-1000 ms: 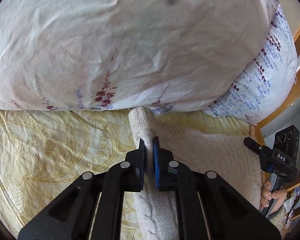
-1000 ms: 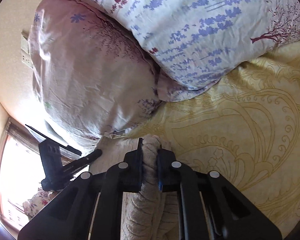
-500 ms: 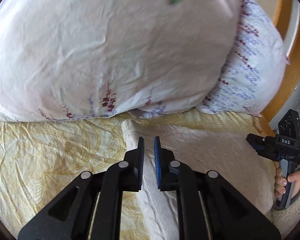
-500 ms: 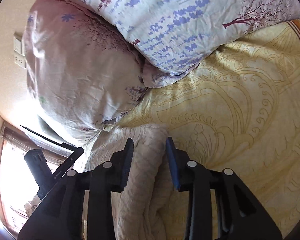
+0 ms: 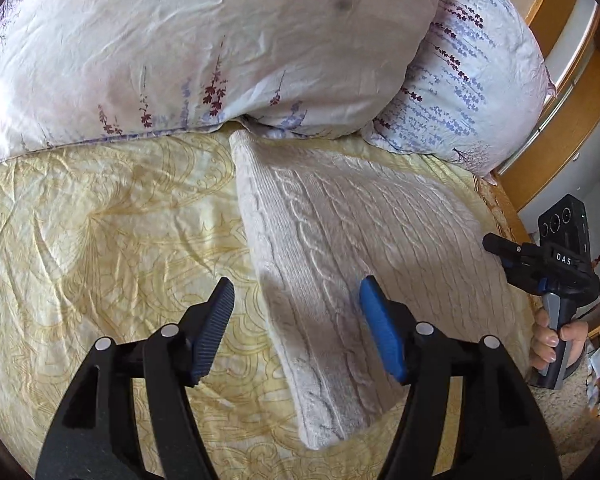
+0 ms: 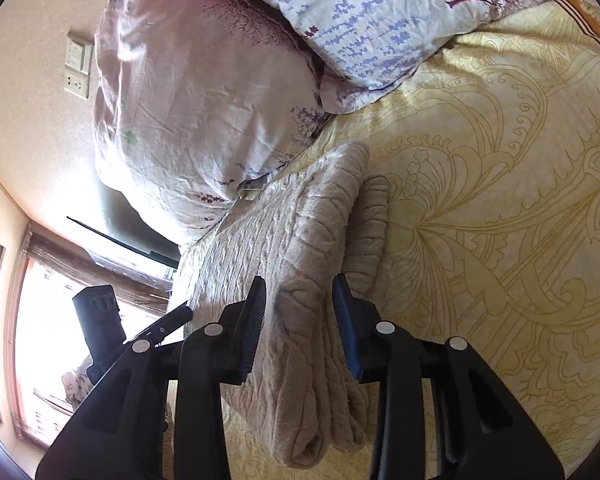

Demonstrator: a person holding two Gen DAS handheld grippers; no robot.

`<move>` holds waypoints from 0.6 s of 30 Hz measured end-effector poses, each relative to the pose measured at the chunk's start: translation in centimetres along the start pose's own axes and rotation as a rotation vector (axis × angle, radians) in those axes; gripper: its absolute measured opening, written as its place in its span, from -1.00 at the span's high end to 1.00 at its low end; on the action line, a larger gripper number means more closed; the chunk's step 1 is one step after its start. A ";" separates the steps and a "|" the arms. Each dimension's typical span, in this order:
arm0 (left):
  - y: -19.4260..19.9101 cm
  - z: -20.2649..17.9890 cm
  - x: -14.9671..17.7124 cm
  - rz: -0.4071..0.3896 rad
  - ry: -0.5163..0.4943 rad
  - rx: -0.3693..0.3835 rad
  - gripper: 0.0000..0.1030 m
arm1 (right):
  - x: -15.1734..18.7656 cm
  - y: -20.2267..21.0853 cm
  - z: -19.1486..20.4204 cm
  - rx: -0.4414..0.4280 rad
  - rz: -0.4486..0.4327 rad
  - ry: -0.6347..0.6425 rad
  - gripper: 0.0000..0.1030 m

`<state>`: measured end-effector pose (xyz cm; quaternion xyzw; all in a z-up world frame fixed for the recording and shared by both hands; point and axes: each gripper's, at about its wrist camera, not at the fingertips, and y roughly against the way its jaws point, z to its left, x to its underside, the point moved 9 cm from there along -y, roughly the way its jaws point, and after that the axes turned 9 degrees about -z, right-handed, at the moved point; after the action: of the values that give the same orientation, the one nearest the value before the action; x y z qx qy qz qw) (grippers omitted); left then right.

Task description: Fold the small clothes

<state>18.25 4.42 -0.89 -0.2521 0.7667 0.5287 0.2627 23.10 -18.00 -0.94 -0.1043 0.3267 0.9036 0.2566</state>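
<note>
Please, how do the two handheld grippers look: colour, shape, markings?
The left gripper and the right gripper match: black plastic linkage arms with round silver rivets, and jaws faced with ribbed blue pads. The right one's body reads "DAS" in white.

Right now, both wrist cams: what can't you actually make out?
- Sweater: near end hidden behind left gripper fingers, left wrist view.
- Sweater's underlayers: covered by its top fold, right wrist view.
- Pillows: tops cut off by the fisheye rim.
- Window: overexposed, nothing readable outside.
- Right gripper: whether its fingers touch the knit is unclear.
</note>
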 end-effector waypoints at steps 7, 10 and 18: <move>-0.4 -1.3 0.1 -0.014 -0.027 0.065 0.45 | -0.7 1.4 1.7 0.049 -0.089 0.136 0.78; -0.2 -0.5 0.6 -0.019 -0.019 0.097 0.47 | -0.2 1.0 0.5 0.103 -0.056 0.135 0.80; 2.0 -1.0 1.6 -0.144 -0.124 0.039 0.26 | 1.3 1.4 -0.5 0.116 -0.051 0.083 0.52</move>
<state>15.58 3.87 -0.32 -0.2683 0.7391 0.5080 0.3517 21.23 -18.73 -1.06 -0.1349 0.3859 0.8713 0.2716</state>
